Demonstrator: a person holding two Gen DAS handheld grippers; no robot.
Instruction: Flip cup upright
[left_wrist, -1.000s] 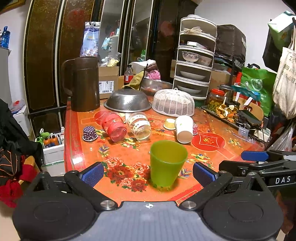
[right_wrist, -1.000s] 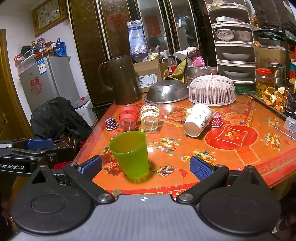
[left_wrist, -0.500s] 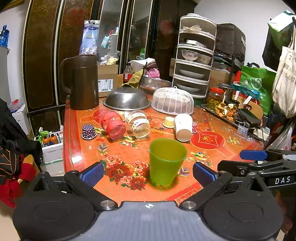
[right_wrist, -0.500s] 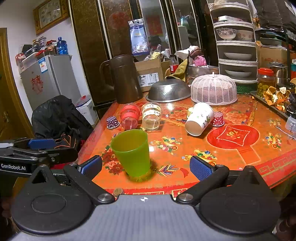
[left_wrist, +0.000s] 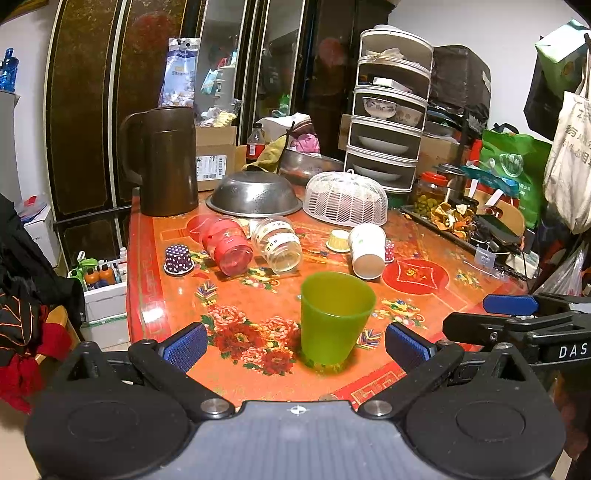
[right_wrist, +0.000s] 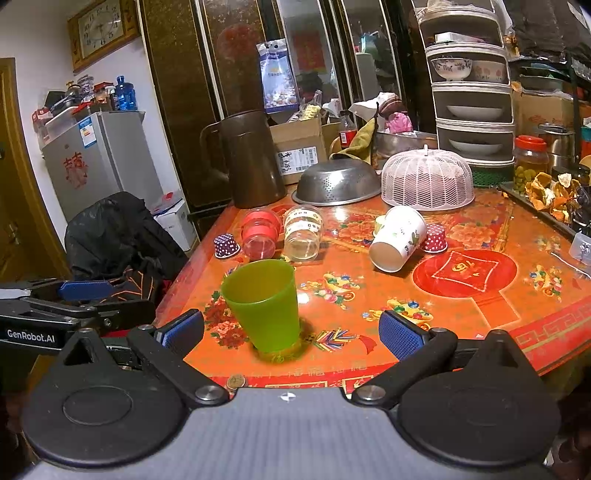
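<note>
A green plastic cup (left_wrist: 334, 317) stands upright, mouth up, near the front edge of the orange flowered table (left_wrist: 258, 295); it also shows in the right wrist view (right_wrist: 264, 304). My left gripper (left_wrist: 295, 345) is open and empty, its blue pads on either side of the cup and short of it. My right gripper (right_wrist: 291, 332) is open and empty, with the cup just ahead between its fingers, toward the left pad. A white paper cup (left_wrist: 365, 251) lies on its side further back, also in the right wrist view (right_wrist: 397, 243).
A red-lidded jar (left_wrist: 227, 243) and a clear jar (left_wrist: 279, 245) lie on their sides. A brown jug (left_wrist: 166, 162), a steel colander (left_wrist: 255, 194), a white mesh cover (left_wrist: 345, 199) and small cupcake cups (left_wrist: 178, 258) stand behind. A coin (right_wrist: 235, 381) lies at the front edge.
Both grippers have drifted slightly back from the table; the green cup stays upright in place and nothing else has moved.
</note>
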